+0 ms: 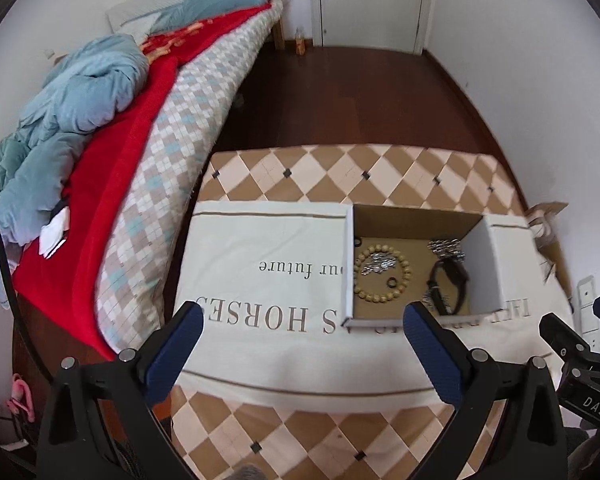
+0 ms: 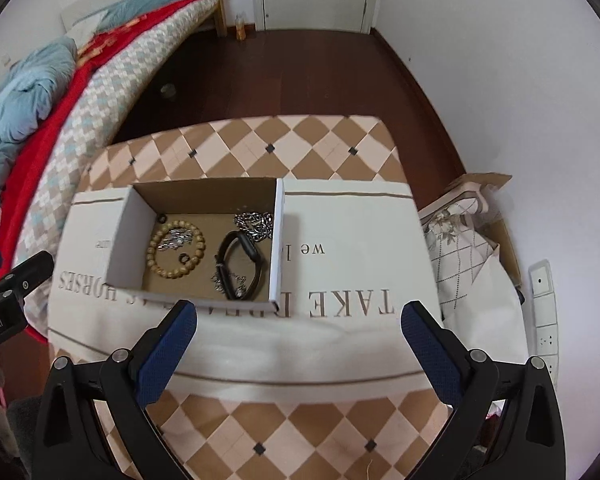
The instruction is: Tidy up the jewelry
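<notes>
An open cardboard box (image 1: 414,218) (image 2: 204,194) sits on a cream cloth with printed letters (image 1: 260,248) (image 2: 352,240). Inside lie a wooden bead bracelet (image 1: 382,298) (image 2: 198,246), a small silver chain piece (image 1: 376,265) (image 2: 174,239), a black ring (image 1: 392,282) (image 2: 184,258), a black band (image 1: 454,280) (image 2: 240,260) and a silver chain (image 1: 446,249) (image 2: 256,220). My left gripper (image 1: 304,322) is open and empty, in front of the box. My right gripper (image 2: 300,322) is open and empty, in front of the box's near right corner.
The cloth lies on a diamond-patterned table (image 1: 300,436) (image 2: 284,432). A bed with red and blue bedding (image 1: 112,128) (image 2: 40,100) stands at the left. A cardboard box with fabric (image 2: 472,240) and a power strip (image 2: 544,320) are at the right. Dark wood floor (image 1: 340,96) lies beyond.
</notes>
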Available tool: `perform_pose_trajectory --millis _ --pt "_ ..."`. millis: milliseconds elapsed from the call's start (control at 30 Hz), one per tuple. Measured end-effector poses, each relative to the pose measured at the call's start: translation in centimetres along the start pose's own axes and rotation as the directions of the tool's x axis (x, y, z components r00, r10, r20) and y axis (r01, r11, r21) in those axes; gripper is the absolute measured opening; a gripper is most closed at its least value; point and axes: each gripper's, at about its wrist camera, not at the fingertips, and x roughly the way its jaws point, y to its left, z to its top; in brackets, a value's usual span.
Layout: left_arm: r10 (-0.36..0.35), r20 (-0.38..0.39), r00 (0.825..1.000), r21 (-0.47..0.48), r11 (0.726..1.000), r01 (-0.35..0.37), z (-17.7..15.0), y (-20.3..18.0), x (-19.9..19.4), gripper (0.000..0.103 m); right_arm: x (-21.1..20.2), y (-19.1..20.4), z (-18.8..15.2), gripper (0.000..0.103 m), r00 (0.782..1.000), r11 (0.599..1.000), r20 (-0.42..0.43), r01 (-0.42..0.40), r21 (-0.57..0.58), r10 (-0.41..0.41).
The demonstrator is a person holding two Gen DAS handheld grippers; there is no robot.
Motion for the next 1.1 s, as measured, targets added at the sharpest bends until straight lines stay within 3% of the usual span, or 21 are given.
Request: perform_pose_trajectory --millis 333,633,1100 --pt "-0.023 0.141 0.990 -0.001 1.000 0.023 -3.5 0.3 -9.7 0.102 -10.5 -0.3 -3.7 0.103 0.985 1.000 0.170 0.016 -0.014 -0.014" --pt "-0.064 0.250 0.966 -0.005 0.998 0.067 -6.9 0.6 -18.0 0.102 -19.1 -0.6 -7.3 0.103 0.956 1.000 0.293 0.004 -0.021 0.003" --pt "-0.107 0.309 0.945 -0.017 0.993 0.118 -10.7 1.2 -24.4 0.102 -27.3 0.1 -11.4 0.103 0.923 0.999 0.385 -0.008 -0.047 0.025"
